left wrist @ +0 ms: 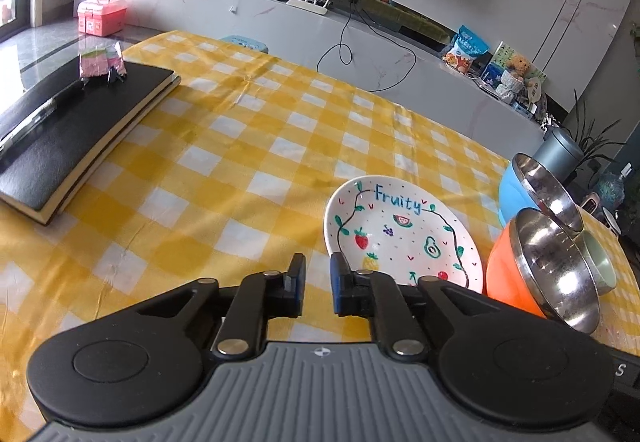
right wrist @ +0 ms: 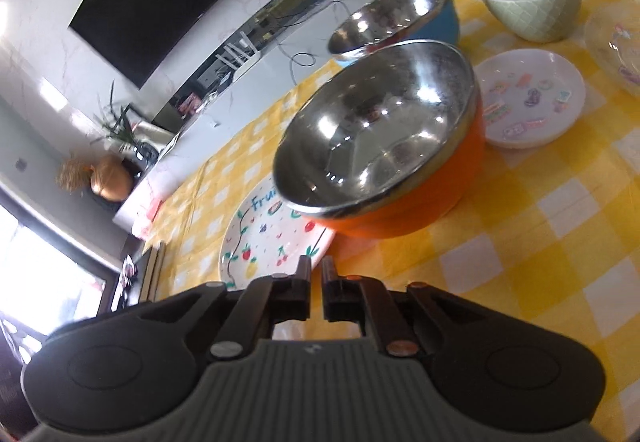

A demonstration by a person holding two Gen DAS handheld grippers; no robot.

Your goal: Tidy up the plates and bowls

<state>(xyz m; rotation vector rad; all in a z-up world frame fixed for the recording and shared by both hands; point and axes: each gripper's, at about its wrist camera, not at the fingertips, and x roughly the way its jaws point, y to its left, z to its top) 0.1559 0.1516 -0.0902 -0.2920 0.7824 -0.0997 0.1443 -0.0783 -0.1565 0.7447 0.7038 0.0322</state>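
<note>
Orange bowl (right wrist: 404,161): glossy steel lining is being shown, round.
Fruity plate (left wrist: 404,238): glazed ceramic, painted.
Left gripper (left wrist: 318,282): jaws are being kept narrow, empty.
Right gripper (right wrist: 316,282): jaws narrow, empty.

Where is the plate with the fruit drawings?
The fruit plate lies flat on the yellow checked tablecloth, low and right in the left camera's view, right beside the orange bowl.

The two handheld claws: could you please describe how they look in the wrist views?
The left claw and the right claw are built alike: black linkage arms with round metal pivots, two round black discs, and a ribbed grey body. The left claw's fingers carry blue pads.
</note>
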